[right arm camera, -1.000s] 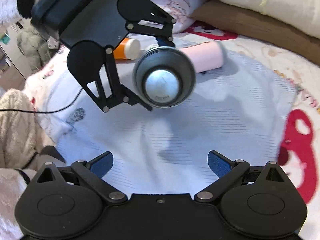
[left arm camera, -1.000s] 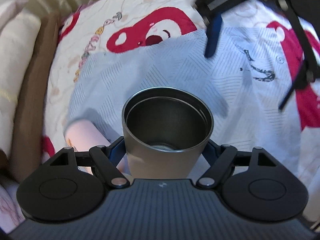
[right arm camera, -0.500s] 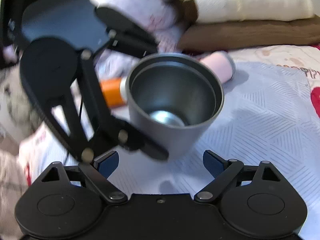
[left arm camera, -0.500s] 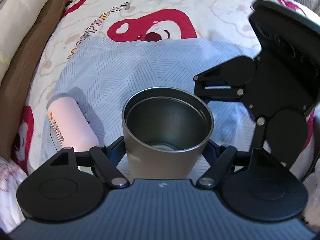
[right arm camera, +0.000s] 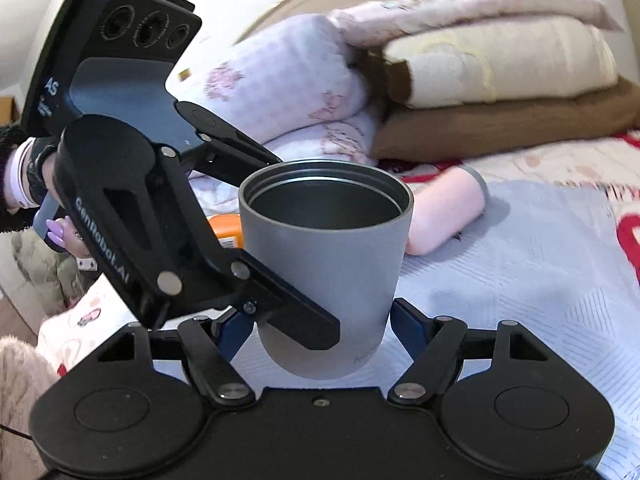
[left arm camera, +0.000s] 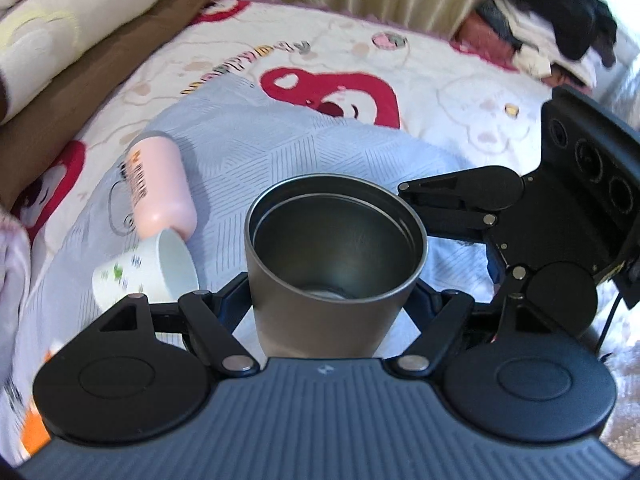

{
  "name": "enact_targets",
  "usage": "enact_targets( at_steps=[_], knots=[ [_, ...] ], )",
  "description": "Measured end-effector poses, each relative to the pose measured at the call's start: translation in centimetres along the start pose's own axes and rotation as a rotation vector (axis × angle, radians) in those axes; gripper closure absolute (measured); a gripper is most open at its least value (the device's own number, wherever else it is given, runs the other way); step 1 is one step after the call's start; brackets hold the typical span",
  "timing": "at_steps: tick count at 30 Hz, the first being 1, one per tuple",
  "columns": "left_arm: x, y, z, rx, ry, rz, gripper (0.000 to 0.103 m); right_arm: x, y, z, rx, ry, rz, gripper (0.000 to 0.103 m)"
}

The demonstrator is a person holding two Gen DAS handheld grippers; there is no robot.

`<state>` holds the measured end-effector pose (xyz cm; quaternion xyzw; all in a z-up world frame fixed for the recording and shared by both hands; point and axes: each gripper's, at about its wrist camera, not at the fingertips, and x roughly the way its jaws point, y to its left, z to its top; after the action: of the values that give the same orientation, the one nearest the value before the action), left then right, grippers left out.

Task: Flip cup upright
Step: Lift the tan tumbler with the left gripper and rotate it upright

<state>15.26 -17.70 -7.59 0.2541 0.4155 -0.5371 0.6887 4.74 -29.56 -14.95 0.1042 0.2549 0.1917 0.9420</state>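
Observation:
A grey metal cup [left arm camera: 328,288] stands mouth-up between the fingers of my left gripper [left arm camera: 332,300], which is shut on its lower body. In the right wrist view the same cup [right arm camera: 324,264] is upright, held above the pale blue cloth [right arm camera: 520,280] by the left gripper [right arm camera: 280,300]. My right gripper [right arm camera: 324,328] is open, its blue pads either side of the cup's base without clear contact. The right gripper also shows in the left wrist view [left arm camera: 500,248], to the right of the cup.
A pink bottle [left arm camera: 160,192] lies on the cloth at left, with a white paper cup [left arm camera: 148,272] on its side beside it. An orange bottle [right arm camera: 226,232] lies behind the cup. Pillows and folded blankets [right arm camera: 480,60] are stacked at the bed's edge.
The cup has turned from facing the right camera to upright. The right gripper has come in close around its base. The left view now shows the white paper cup.

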Motion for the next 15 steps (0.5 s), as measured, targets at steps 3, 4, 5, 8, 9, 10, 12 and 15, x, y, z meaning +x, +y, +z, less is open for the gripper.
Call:
enact_targets(
  at_steps=[3, 4, 5, 8, 9, 10, 12, 15],
  knots=[
    [-1.7, -0.4, -2.1, -0.061, -0.085, 0.02, 0.025, -0.4, 1.5, 0.4, -0.067, 0.002, 0.01, 0.024],
    [-2.2, -0.5, -2.8, -0.091, -0.113, 0.025, 0.025, -0.4, 1.9, 0.5, -0.085, 0.005, 0.019, 0.024],
    [-2.7, -0.7, -3.4, -0.111, -0.133, 0.032, 0.025, -0.5, 2.4, 0.6, -0.108, 0.005, 0.022, 0.024],
    [-4.0, -1.9, -5.3, -0.127, -0.204, 0.078, 0.025, -0.4, 3.5, 0.9, -0.174, 0.016, 0.036, 0.024],
    [-4.4, -2.3, -5.9, -0.132, -0.227, 0.098, 0.025, -0.3, 3.9, 0.9, -0.205, 0.012, 0.034, 0.024],
    [-4.8, -2.6, -6.4, -0.148, -0.249, 0.118, 0.025, -0.2, 4.6, 0.8, -0.241, 0.008, 0.029, 0.024],
    [-5.5, -2.7, -7.4, -0.188, -0.29, 0.143, 0.025, -0.3, 5.6, 0.8, -0.288, 0.004, 0.022, 0.025],
    [-6.2, -2.6, -9.1, -0.24, -0.335, 0.163, 0.025, -0.6, 7.1, 0.3, -0.381, -0.009, 0.009, 0.026]
  ],
)
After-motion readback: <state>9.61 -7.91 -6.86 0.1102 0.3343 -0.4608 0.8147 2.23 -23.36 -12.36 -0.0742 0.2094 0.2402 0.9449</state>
